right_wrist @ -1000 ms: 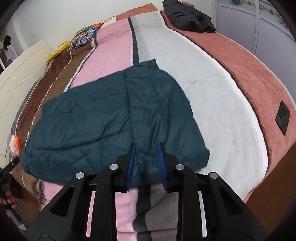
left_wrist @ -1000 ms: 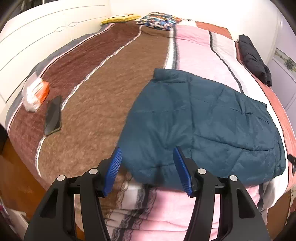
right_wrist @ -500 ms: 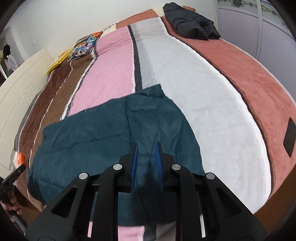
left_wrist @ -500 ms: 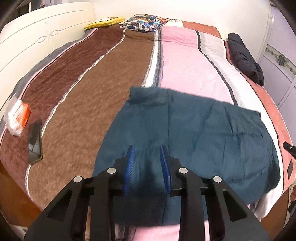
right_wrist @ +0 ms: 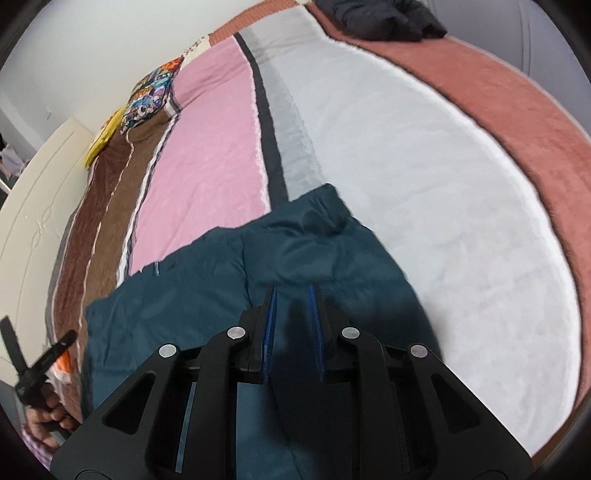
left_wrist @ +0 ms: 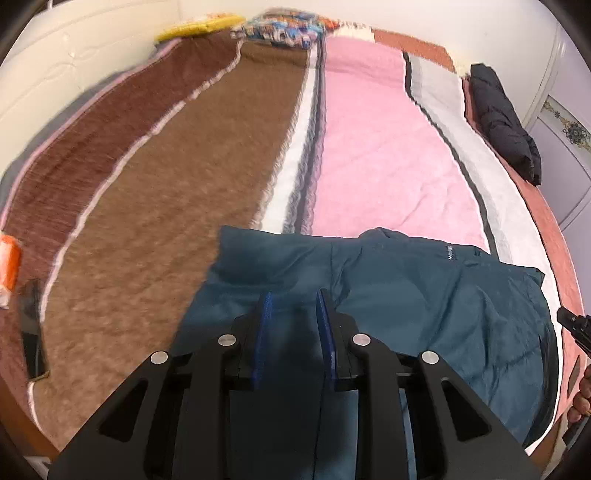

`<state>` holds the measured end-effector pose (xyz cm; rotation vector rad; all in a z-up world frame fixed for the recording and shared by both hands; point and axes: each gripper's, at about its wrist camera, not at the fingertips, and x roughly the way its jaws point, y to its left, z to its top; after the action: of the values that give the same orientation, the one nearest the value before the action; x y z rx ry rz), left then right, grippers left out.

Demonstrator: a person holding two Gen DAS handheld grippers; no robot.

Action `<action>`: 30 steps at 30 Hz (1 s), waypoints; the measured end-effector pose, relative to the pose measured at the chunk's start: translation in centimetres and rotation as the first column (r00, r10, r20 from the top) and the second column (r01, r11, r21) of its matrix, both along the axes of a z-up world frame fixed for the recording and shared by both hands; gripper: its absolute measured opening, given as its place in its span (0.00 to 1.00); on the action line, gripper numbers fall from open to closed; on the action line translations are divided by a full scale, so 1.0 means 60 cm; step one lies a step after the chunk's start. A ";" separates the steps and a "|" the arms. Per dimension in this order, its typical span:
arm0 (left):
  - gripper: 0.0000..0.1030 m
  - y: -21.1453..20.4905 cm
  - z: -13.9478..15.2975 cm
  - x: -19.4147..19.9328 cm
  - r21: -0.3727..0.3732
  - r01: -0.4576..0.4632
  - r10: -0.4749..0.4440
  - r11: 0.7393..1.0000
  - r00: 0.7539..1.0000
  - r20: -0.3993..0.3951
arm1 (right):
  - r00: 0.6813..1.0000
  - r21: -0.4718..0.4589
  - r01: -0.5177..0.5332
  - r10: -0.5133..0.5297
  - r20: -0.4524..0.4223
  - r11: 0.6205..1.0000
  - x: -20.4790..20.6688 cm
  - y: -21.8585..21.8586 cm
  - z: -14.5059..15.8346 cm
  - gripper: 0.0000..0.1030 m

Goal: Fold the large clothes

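A teal padded jacket (left_wrist: 424, 295) lies across the striped bedspread (left_wrist: 369, 155), its near edge lifted. My left gripper (left_wrist: 293, 299) is shut on that edge near the jacket's left side, and teal fabric fills the gap between the blue pads and hangs below them. My right gripper (right_wrist: 291, 291) is shut on the same edge of the jacket (right_wrist: 177, 295) further right, fabric pinched between its pads. The far collar end (right_wrist: 321, 210) rests flat on the bed. Each view catches the other gripper's black tip at its side edge, with a hand on it.
A black garment (left_wrist: 506, 122) is bundled at the far right of the bed. A patterned pillow (left_wrist: 284, 27) and a yellow item (left_wrist: 199, 27) sit at the far end. A dark phone (left_wrist: 33, 332) and an orange-white packet (left_wrist: 7, 269) lie at the left edge. A white headboard (left_wrist: 74, 55) stands on the left.
The left jaws closed from wide open onto the jacket's near edge. Both grippers then carried that edge forward over the jacket, toward its far end.
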<state>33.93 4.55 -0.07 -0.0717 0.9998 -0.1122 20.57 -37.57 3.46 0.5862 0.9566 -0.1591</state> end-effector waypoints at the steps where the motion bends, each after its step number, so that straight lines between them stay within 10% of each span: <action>1: 0.25 -0.001 -0.010 0.012 -0.002 -0.009 0.009 1.000 1.000 -0.021 | 1.000 0.004 -0.005 0.005 -0.017 1.000 0.018 -0.002 -0.008 0.18; 7: 0.25 0.002 -0.075 0.052 -0.010 -0.051 0.049 0.999 0.990 -0.132 | 0.982 -0.044 0.007 -0.015 -0.188 0.999 0.071 -0.017 -0.081 0.11; 17: 0.25 0.006 -0.117 0.076 0.017 -0.066 0.068 0.998 0.989 -0.129 | 0.973 -0.078 0.010 -0.028 -0.230 0.997 0.078 -0.025 -0.120 0.08; 30: 0.55 0.027 -0.001 -0.056 -0.064 -0.022 0.020 0.998 1.000 -0.016 | 0.994 -0.080 -0.108 0.107 -0.008 0.991 0.000 0.063 0.027 0.13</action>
<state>30.57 6.15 -0.12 -0.1422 1.0108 -0.1248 20.56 -33.80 5.11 0.4597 0.9788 -0.1016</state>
